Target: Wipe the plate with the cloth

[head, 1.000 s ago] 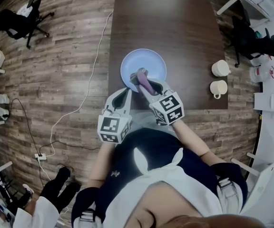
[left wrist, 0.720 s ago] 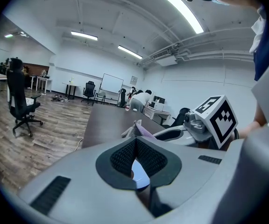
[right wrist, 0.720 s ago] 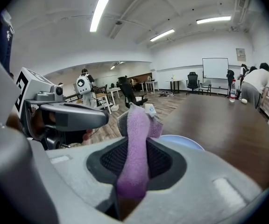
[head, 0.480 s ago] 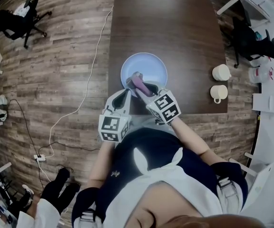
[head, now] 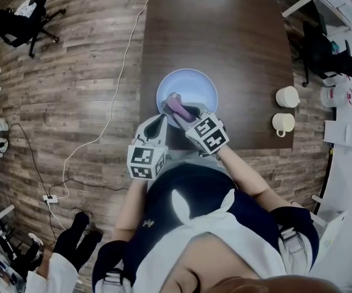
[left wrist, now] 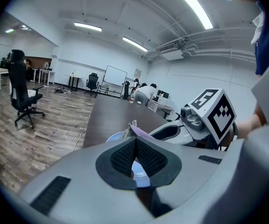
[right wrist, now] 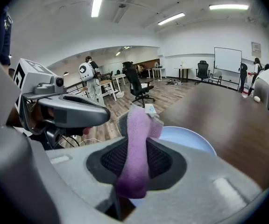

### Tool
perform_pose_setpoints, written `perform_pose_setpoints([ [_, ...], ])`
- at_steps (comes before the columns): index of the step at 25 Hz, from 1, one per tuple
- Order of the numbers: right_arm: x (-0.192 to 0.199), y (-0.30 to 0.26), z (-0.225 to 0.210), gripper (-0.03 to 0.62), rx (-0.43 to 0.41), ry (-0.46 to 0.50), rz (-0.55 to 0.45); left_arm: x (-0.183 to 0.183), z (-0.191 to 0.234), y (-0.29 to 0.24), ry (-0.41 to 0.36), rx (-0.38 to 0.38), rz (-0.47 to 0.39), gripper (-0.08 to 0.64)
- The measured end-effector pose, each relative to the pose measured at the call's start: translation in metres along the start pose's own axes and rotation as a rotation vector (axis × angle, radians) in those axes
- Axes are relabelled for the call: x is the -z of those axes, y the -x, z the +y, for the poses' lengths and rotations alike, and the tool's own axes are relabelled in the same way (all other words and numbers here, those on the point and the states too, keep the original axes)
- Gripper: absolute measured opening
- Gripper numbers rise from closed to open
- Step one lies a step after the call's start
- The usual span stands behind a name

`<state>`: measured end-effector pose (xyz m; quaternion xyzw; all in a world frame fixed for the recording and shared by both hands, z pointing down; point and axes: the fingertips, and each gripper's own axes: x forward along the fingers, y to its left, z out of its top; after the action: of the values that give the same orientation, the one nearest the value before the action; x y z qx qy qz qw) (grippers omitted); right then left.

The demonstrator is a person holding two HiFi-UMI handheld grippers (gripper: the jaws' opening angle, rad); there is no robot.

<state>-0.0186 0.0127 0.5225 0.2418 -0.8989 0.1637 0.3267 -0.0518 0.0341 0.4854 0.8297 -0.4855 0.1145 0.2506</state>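
Right gripper (right wrist: 137, 160) pinches one fluffy purple cloth (right wrist: 138, 129) over one round pale-blue plate (head: 195, 83) (left gripper (left wrist: 135, 148) pressed together, empty).

The person wears a navy top (head: 191, 191) with a white marking.

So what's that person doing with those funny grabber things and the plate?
A person holds tongs in each hand. The right tongs are shut on a purple cloth, holding it at the near side of a pale blue plate on the dark table, ready to wipe. The left tongs are shut and empty, just beside the plate's near rim.
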Motion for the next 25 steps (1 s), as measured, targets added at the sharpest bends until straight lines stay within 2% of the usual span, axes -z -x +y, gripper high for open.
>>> perform_pose_setpoints([
  [25, 0.03, -0.067, -0.025, 0.104, -0.09, 0.026, 0.203, 0.045, 0.038, -0.057, 0.049, -0.012, 0.164, 0.003],
])
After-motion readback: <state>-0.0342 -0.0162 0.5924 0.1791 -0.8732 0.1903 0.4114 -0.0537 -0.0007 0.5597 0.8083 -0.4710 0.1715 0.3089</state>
